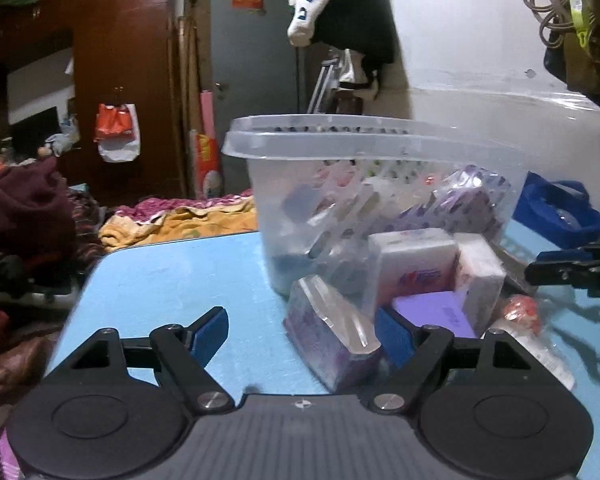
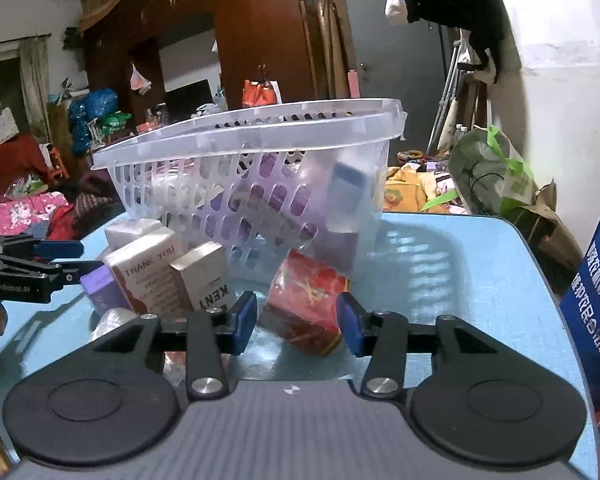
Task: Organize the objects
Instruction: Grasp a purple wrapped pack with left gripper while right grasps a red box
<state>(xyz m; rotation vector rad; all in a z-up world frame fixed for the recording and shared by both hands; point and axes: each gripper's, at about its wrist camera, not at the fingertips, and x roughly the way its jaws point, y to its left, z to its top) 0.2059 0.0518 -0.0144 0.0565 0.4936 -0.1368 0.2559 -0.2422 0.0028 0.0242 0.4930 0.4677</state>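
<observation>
Boxes and packets crowd the near side of a clear plastic basket (image 2: 244,168) on the light blue table (image 2: 460,264), and more packets lie inside the basket behind its slotted wall.

My right gripper (image 2: 296,322) is low over the table with a red box (image 2: 306,304) standing tilted between its blue pads (image 2: 350,324). The jaws are fairly narrow around it; the right pad looks to be against the box's edge, but on the left I see a sliver of table, so I cannot tell whether I am truly gripping it.

Left of the red box stand a cream box printed "KENT" (image 2: 206,276) upside down, a card box reading "THANK YOU" (image 2: 148,272) and a small purple box (image 2: 100,290), all close together.

My left gripper (image 1: 300,334) has its jaws wide. A purple-and-white wrapped packet (image 1: 332,344) lies tilted between them, close to the right pad (image 1: 394,336) and well apart from the left one. Just beyond it are a white pack with red and blue print (image 1: 416,264) and the purple box (image 1: 436,312), all tight against the basket (image 1: 340,144). A small red-and-white wrapped item (image 1: 520,310) lies to the right, too blurred to name.
</observation>
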